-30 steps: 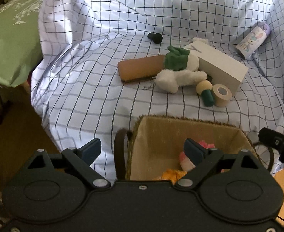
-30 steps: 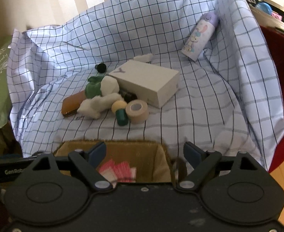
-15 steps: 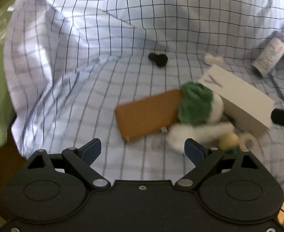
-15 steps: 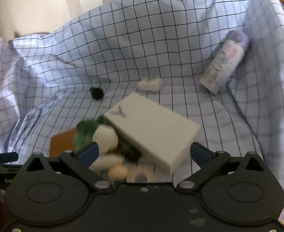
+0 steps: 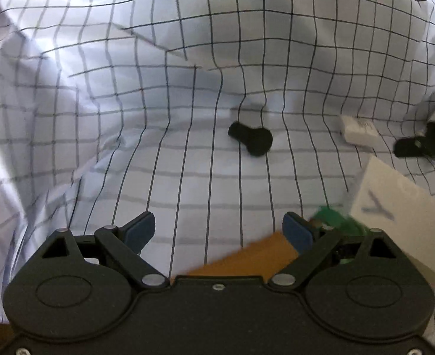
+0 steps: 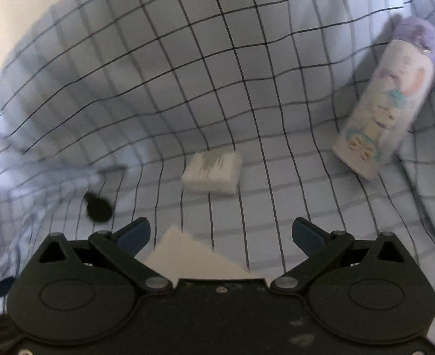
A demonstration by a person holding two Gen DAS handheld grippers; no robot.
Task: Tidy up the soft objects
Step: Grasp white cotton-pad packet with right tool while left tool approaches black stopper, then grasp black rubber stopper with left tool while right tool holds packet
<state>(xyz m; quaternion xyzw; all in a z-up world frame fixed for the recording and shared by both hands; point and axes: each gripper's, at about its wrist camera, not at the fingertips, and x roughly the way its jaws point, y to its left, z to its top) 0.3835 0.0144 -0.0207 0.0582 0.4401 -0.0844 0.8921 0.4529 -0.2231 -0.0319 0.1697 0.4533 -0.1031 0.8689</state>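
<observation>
Over the checked cloth [image 5: 188, 153], my left gripper [image 5: 219, 230] has its fingers spread wide with nothing between them; the green-and-white plush [image 5: 337, 216] sits just past the right-hand fingertip, against the white box [image 5: 395, 216] and beside the brown pad [image 5: 247, 257]. My right gripper [image 6: 220, 232] is also wide open and empty above the box corner. A black knob [image 5: 251, 139], white packet [image 6: 213, 171] and purple-capped bottle [image 6: 386, 112] lie further out.
</observation>
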